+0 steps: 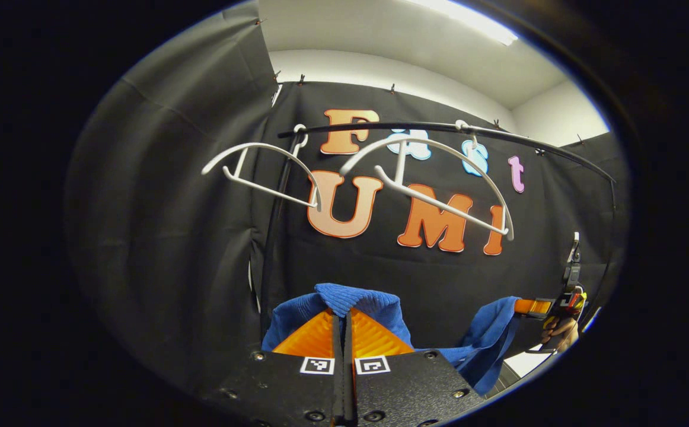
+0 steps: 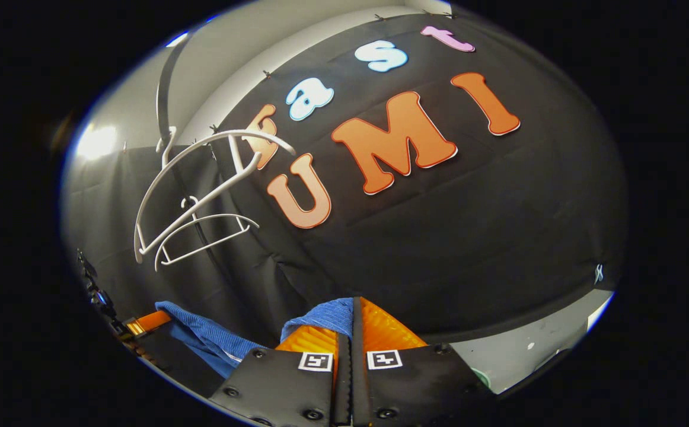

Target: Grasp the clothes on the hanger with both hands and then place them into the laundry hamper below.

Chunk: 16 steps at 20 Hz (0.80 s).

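my left gripper point(image 1: 343, 323) is pinched tight on one end of the blue cloth point(image 1: 374, 305); my right gripper point(image 2: 350, 320) is clamped on the other end, the cloth slung between them, off the two bare hangers point(image 1: 439, 178) on the rail point(image 1: 415, 127) above. next, i judge: lower both ends together, level, and let go only over the hamper, which lies somewhere below. black drapes wall the booth; pale floor point(image 2: 534, 347) shows at right.
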Available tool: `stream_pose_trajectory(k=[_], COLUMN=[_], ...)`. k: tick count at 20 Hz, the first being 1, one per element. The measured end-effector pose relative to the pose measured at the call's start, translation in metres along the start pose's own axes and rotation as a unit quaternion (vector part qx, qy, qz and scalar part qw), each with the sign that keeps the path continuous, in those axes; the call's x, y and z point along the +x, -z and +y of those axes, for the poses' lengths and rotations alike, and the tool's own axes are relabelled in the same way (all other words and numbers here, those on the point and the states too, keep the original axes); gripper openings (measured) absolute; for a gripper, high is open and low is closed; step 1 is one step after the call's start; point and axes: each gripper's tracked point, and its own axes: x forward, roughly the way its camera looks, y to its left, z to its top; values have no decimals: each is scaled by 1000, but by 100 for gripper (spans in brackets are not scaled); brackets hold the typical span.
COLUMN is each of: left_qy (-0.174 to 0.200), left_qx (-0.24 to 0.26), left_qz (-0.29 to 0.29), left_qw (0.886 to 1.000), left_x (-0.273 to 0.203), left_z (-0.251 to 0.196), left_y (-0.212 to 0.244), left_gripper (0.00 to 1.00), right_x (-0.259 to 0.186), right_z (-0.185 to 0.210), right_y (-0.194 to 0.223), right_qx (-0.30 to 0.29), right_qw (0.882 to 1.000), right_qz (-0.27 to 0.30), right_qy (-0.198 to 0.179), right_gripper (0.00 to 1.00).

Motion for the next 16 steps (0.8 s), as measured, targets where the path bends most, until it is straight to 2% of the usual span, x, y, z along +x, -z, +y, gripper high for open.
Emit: stream_pose_trajectory(k=[8, 13, 16], left_qy=[48, 90, 99], left_qx=[11, 45, 71], left_qz=[12, 13, 11], left_qw=[999, 995, 992], left_x=[5, 17, 30], left_z=[-72, -141, -177], left_y=[13, 8, 5], left_gripper=[0, 0, 0], right_x=[-36, -48, -50], right_z=[1, 2, 5], right_y=[8, 5, 3], right_qx=[-61, -82, -84], right_qw=[997, 995, 995], right_qz=[8, 6, 8], right_qy=[36, 55, 61], right_gripper=[8, 8, 8])
